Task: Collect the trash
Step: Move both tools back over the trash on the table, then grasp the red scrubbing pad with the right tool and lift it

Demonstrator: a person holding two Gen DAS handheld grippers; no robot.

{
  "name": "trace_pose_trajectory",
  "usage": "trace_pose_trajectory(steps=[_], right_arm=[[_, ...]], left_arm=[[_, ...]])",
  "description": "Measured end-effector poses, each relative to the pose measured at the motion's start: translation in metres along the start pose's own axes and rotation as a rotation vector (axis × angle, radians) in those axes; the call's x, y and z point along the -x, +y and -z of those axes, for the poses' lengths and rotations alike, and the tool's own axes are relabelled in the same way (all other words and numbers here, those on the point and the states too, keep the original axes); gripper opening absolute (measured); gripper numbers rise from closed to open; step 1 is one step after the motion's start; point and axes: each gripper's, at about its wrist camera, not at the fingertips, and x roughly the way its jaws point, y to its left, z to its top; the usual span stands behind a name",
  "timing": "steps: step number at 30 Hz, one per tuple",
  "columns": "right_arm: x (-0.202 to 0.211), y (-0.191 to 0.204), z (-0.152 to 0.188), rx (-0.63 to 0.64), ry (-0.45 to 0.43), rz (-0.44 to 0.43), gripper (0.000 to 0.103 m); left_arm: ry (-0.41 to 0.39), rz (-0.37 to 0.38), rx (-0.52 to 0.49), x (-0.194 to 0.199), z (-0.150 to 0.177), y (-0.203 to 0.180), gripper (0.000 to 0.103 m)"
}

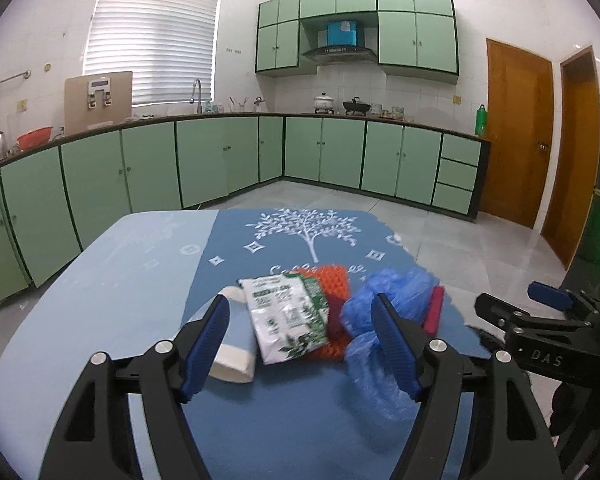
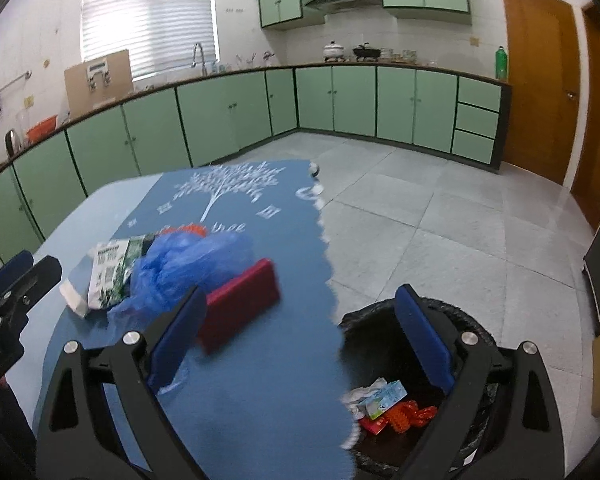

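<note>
Both grippers, left and right, spread, holding nothing. Trash pile on table: wrapper, blue bag, red box. Bin beside table. Risk: thin bag slips from pinch, drags wrapper off edge.

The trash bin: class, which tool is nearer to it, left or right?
Right. The right tool hangs open, one finger over the bin beside the table. The left tool is open over the table, facing the trash pile.
</note>
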Motion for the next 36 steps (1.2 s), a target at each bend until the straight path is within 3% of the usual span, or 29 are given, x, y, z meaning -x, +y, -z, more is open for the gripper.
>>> trace_pose_trajectory(steps=[3,6,18,28,36], right_arm=[[-0.007,0.014,0.003,0.011,0.006,-0.008,0.091],[-0.015,0.024,0.005,0.022,0.020,-0.013,0.084],[-0.044,0.041,0.010,0.052,0.084,0.008,0.078],[-0.042,0.019,0.011,0.028,0.124,-0.017,0.063],[-0.044,-0.001,0.015,-0.076,0.173,-0.080,0.058]], left_arm=[[0.019,0.003,0.005,-0.004,0.007,0.006,0.072],[0.032,0.003,0.011,-0.007,0.012,0.012,0.072],[0.032,0.012,0.008,-0.014,0.016,0.019,0.072],[0.044,0.024,0.010,-0.016,0.017,0.015,0.072],[0.047,0.038,-0.010,-0.015,0.019,0.005,0.072]])
